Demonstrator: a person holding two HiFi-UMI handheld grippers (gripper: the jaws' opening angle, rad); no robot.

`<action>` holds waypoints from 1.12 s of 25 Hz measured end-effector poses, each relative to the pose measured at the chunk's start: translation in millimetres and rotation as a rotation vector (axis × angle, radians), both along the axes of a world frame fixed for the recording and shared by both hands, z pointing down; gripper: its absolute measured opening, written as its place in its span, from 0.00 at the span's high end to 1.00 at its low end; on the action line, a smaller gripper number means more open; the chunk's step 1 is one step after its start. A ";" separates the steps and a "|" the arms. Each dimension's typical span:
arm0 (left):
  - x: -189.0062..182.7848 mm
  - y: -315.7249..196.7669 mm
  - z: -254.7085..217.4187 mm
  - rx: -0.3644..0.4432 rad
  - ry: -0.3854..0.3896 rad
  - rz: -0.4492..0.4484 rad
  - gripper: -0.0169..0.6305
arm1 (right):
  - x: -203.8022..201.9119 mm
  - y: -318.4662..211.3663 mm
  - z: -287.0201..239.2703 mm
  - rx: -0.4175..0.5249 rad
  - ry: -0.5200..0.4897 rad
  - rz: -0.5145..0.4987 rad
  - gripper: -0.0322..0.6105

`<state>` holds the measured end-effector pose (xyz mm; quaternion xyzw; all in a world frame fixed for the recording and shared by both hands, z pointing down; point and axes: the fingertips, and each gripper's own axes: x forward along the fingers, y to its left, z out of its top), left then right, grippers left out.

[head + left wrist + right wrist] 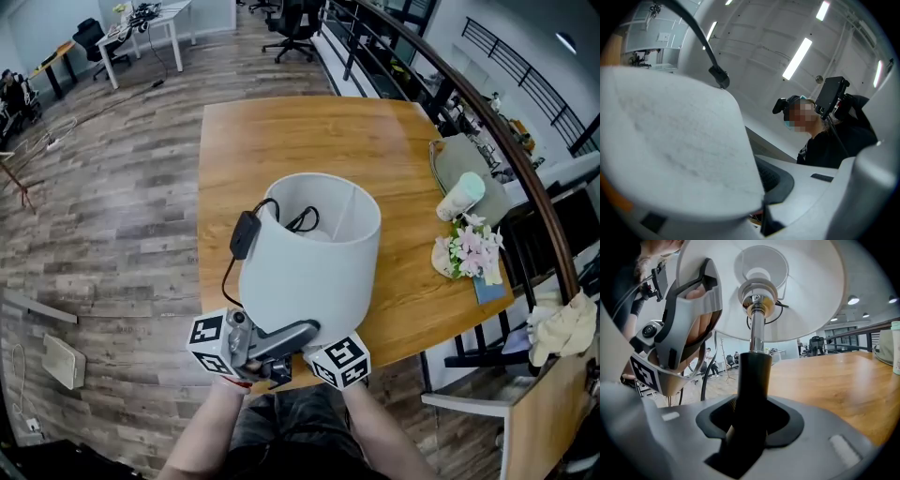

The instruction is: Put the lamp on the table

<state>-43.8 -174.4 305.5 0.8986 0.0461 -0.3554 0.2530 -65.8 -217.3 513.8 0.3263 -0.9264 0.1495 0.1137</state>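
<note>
Office, wooden table (300,141). Lamp (309,253) tilted, aloft over near edge. Right gripper (749,430) clenched on stem (754,376); left gripper (764,208) pinching shade (670,140) rim. Risks: base landing half off edge, toppling; dangling cord (246,232) snagging; shade denting.

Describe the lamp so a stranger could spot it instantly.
Over the near edge of the big wooden table, the lamp is held by its black stem in the right gripper. Unlike the small flowers and pale cup at the right edge, it has a wide white shade with a black cord hanging over its rim.
</note>
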 end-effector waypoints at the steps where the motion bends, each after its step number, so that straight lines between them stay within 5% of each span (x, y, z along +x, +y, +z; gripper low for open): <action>1: 0.8 -4.6 0.2 -0.003 0.001 -0.004 0.95 | 0.9 -3.8 0.4 -0.002 0.001 -0.004 0.69; 17: 19.7 -82.2 5.3 0.007 -0.008 -0.024 0.95 | 17.2 -84.7 5.5 0.021 0.000 -0.022 0.69; 28: 21.0 -91.4 5.3 0.020 0.000 -0.015 0.95 | 20.5 -98.8 8.6 0.039 0.007 -0.033 0.68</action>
